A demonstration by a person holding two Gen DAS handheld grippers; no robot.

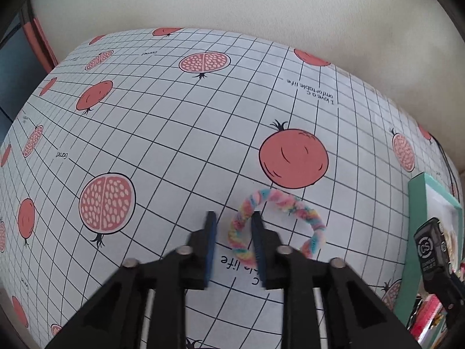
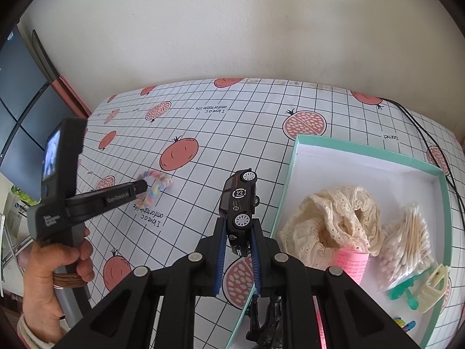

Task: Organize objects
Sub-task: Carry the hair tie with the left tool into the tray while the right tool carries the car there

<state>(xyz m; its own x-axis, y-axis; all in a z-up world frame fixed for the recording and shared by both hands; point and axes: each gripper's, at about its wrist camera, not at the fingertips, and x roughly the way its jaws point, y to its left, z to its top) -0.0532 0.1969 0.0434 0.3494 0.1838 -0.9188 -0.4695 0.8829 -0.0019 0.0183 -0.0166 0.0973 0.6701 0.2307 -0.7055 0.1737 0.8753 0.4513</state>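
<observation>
A pastel braided ring (image 1: 284, 200) lies flat on the pomegranate-print tablecloth (image 1: 162, 133). My left gripper (image 1: 233, 213) points steeply down at it, its fingers standing apart with the ring's left strand between them. The right finger overlaps the strand and a strip of cloth shows beside the left pad. The right wrist view shows the same ring (image 2: 158, 181) under the left gripper (image 2: 144, 186), which a hand (image 2: 52, 276) holds. My right gripper (image 2: 238, 222) is shut on a black toy car (image 2: 239, 203), held nose-down above the cloth left of the box. The car (image 1: 431, 250) also shows in the left wrist view.
A teal-rimmed white box (image 2: 363, 152) sits at the right. It holds cream lace fabric (image 2: 334, 218), a bag of cotton swabs (image 2: 407, 241), a pink roll (image 2: 353, 261) and hair clips (image 2: 433, 282). A black cable (image 2: 421, 128) runs behind it. A dark screen (image 2: 20, 101) stands at the left.
</observation>
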